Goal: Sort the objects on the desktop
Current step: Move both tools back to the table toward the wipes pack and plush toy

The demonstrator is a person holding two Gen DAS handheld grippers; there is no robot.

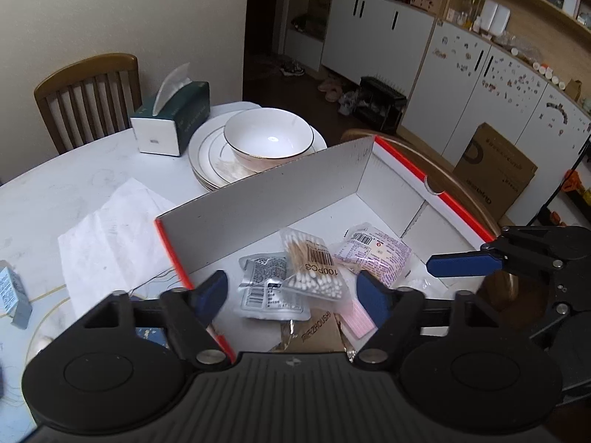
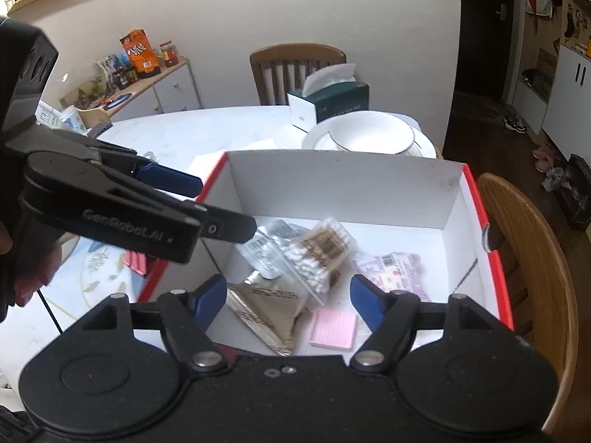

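A white cardboard box with red edges (image 1: 280, 199) (image 2: 332, 188) sits on the white table. In it lie a bag of cotton swabs (image 1: 314, 265) (image 2: 317, 254), a silver foil packet (image 1: 266, 288) (image 2: 266, 243), a pink-patterned packet (image 1: 373, 254) (image 2: 395, 269), a brown packet (image 1: 317, 336) (image 2: 266, 313) and a pink pad (image 1: 360, 319) (image 2: 334, 328). My left gripper (image 1: 291, 295) is open and empty above the box's near end; it also shows in the right wrist view (image 2: 221, 206). My right gripper (image 2: 288, 299) is open and empty over the box; one of its fingers (image 1: 461, 264) shows in the left wrist view.
A bowl (image 1: 269, 140) (image 2: 369, 133) on stacked plates and a green tissue box (image 1: 173, 118) (image 2: 332, 99) stand behind the box. A white paper sheet (image 1: 110, 236) and a small blue-white carton (image 1: 13, 295) lie left. Wooden chairs (image 1: 88, 92) (image 2: 532, 243) ring the table.
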